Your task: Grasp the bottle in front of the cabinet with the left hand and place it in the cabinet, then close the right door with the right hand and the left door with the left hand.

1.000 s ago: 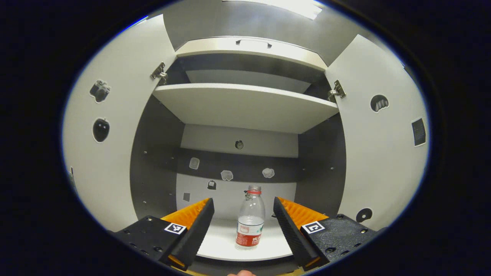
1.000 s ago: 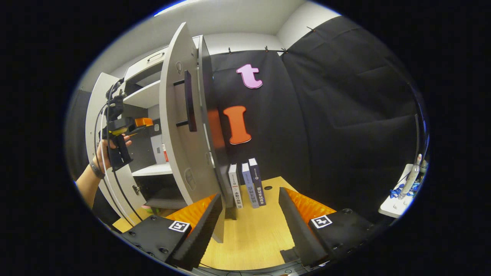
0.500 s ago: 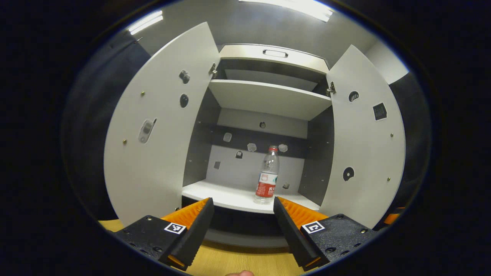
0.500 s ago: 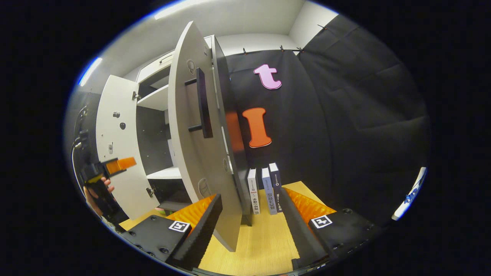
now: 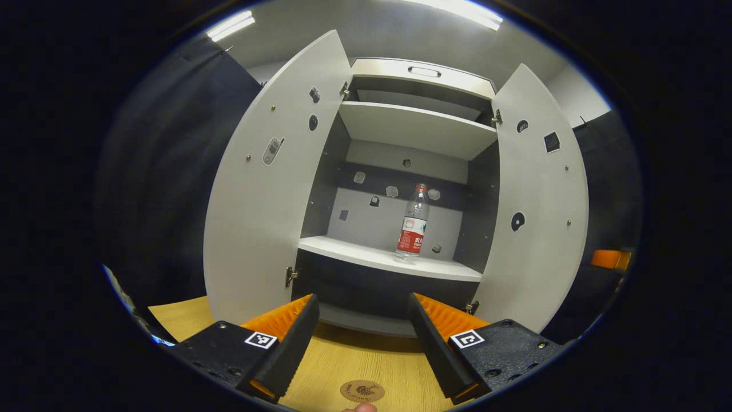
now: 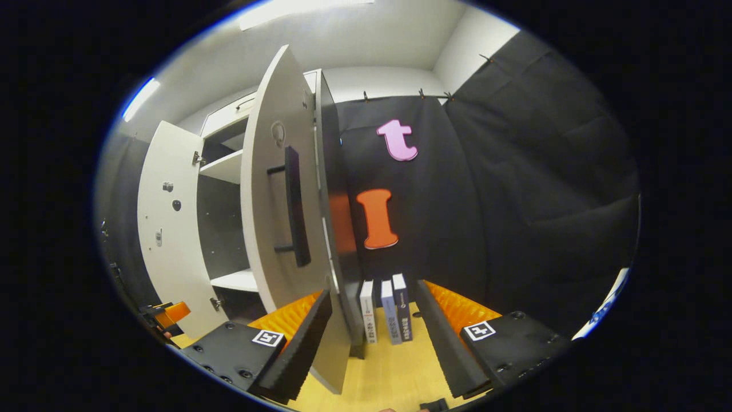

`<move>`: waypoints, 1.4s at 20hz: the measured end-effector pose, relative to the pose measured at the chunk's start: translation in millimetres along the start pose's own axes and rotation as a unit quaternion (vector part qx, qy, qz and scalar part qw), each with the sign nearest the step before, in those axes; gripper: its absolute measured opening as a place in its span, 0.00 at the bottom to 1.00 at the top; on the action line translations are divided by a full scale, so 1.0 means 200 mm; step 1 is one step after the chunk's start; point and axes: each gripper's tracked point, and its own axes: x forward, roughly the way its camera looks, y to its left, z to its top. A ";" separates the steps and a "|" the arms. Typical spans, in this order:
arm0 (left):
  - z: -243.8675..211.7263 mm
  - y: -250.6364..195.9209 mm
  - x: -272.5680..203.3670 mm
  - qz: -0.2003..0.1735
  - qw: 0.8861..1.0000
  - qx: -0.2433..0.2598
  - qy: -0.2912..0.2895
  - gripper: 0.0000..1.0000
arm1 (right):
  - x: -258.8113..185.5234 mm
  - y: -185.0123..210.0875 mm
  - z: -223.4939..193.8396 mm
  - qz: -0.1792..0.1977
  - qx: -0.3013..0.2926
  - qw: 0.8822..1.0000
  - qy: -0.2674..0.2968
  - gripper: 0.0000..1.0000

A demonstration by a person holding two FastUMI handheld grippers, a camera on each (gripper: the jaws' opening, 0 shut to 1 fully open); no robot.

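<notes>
Water bottle [image 5: 413, 223] stands upright on the cabinet's [image 5: 420, 86] lower shelf [image 5: 366, 257], centre frame. Left gripper [image 5: 361, 332] spread wide, empty; right gripper [image 6: 374, 337] likewise released beside the right door [image 6: 269, 217].

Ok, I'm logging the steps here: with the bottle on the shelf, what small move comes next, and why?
Probably bring the right tongs against the outer face of the right door and start pushing it shut. The bottle stands upright inside the cabinet, the left tongs are open and apart from it, and both doors stand wide open.
</notes>
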 end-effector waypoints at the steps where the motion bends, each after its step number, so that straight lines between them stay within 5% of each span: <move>1: 0.01 0.01 0.00 0.000 1.000 0.002 -0.003 0.95 | 0.02 -0.02 0.09 -0.009 -0.001 1.000 -0.008 0.98; 6: 0.03 0.02 -0.01 -0.029 0.999 -0.017 0.000 0.95 | 0.11 0.05 0.37 0.002 0.045 0.999 -0.001 0.98; 11: 0.06 0.12 -0.02 -0.027 1.000 -0.006 0.000 0.95 | 0.16 0.15 0.43 -0.014 -0.011 1.000 -0.013 0.98; 12: 0.07 0.13 -0.02 -0.027 1.000 -0.004 -0.001 0.95 | 0.16 0.18 0.42 -0.012 -0.014 1.000 -0.014 0.89; 14: 0.07 0.17 -0.02 -0.026 1.000 -0.004 -0.001 0.95 | 0.15 0.23 0.39 -0.013 -0.013 1.000 -0.012 0.98; 16: 0.07 0.21 -0.02 -0.024 1.000 -0.007 -0.002 0.95 | 0.16 0.24 0.40 -0.022 -0.019 0.999 -0.024 0.87; 17: 0.07 0.21 -0.02 -0.024 1.000 -0.010 -0.003 0.95 | 0.16 0.25 0.40 -0.028 -0.024 0.999 -0.030 0.95; 22: 0.14 0.21 0.01 -0.049 0.998 -0.036 -0.022 0.95 | 0.13 0.34 0.40 -0.043 -0.054 0.997 -0.037 1.00; 28: 0.19 0.28 0.01 -0.045 0.998 -0.037 -0.034 0.95 | 0.14 0.66 0.35 0.014 -0.048 0.998 -0.026 0.95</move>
